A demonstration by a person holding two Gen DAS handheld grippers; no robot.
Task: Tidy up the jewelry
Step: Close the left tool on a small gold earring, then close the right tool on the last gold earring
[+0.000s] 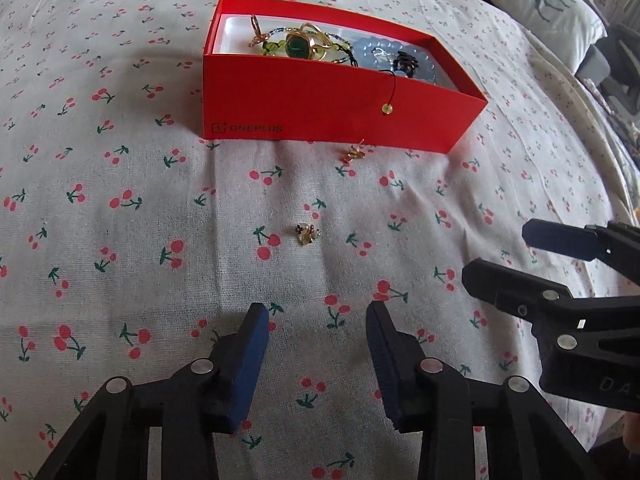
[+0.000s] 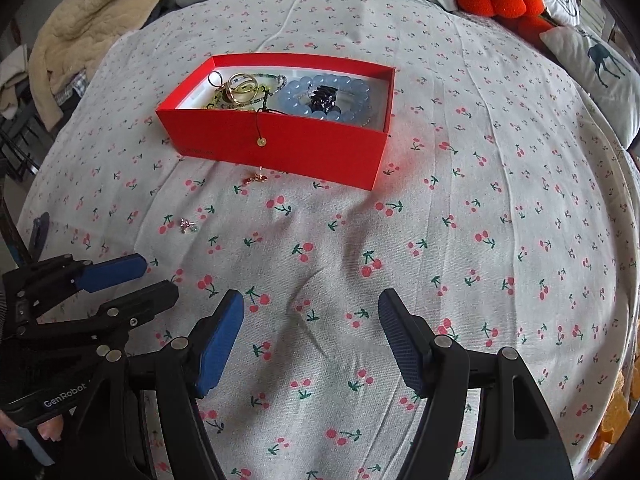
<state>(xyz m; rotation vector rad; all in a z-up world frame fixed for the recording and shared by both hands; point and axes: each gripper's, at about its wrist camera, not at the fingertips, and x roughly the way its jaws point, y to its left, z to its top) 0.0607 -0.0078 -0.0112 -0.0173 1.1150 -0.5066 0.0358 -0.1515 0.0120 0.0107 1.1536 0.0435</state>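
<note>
Both tools are hovering with fingers apart and empty: left gripper [image 1: 316, 364] at lower centre, right gripper [image 2: 310, 346] likewise. The small earring [image 1: 307, 234] is lying mid-frame, orientation unreadable; soft bedsheet [image 1: 120, 260] risks snagging it. Beyond, the red box [image 1: 320, 112] is running its long axis left-right, its dangling bead cord [image 1: 387, 109] risking a catch.

Open red box [image 1: 320, 96] holds beaded jewelry; 2 small gold earrings [image 1: 307, 234] lie on the sheet before it.
</note>
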